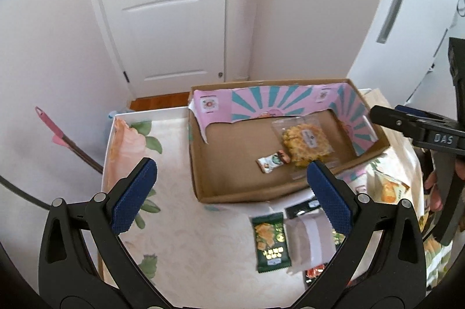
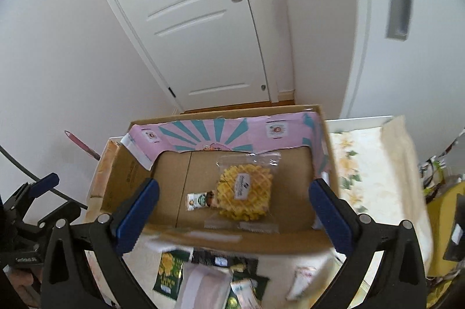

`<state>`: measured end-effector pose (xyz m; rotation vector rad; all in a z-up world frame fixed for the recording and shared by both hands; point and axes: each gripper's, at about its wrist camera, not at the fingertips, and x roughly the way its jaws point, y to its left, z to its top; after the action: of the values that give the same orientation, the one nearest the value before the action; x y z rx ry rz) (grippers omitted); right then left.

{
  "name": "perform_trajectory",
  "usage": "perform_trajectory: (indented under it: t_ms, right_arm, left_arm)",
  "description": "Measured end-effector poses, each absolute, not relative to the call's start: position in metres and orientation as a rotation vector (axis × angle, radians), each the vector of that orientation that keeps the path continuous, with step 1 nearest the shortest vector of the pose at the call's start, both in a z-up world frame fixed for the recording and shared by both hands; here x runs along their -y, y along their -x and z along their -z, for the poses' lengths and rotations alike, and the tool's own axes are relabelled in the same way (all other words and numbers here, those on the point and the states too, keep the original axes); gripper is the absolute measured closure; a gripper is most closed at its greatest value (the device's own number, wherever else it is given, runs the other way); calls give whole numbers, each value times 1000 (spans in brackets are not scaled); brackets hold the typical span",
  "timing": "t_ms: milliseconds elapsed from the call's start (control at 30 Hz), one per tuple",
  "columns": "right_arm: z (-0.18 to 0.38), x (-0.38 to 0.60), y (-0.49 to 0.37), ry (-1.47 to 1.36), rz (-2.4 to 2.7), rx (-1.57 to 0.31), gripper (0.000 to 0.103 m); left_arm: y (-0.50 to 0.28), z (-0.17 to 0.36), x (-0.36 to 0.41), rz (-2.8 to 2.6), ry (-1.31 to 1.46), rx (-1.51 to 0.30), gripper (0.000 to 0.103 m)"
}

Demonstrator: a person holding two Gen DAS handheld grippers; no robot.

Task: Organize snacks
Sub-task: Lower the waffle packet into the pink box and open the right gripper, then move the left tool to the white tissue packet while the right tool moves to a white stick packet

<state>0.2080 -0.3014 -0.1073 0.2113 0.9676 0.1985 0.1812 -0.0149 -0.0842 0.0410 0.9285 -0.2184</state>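
I see both pairs of jaws spread wide with nothing between the pads: my left gripper (image 1: 232, 192) fills the lower frame of its own view, and my right gripper (image 2: 234, 210) does the same in its view. The cardboard box (image 2: 290, 242) sits at frame centre on the floral tablecloth (image 1: 186, 245). Inside it lie a waffle packet (image 2: 245, 192) and, touching its left edge, a small snack bar (image 2: 199, 201). A green snack packet (image 1: 270, 242) lies outside, below the box.
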Motion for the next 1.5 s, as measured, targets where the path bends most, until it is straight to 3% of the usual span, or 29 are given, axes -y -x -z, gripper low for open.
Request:
perform_trajectory:
  t_ms: [433, 1000, 1500]
  right_arm:
    - [65, 334, -126, -153, -61, -883, 0]
    - [135, 363, -65, -110, -211, -928, 1]
    - [192, 342, -49, -59, -306, -922, 4]
  left_arm:
    - [-132, 93, 47, 311, -7, -966, 1]
    - [-91, 179, 112, 304, -25, -1083, 1]
    - [-103, 243, 131, 286, -69, -1150, 22]
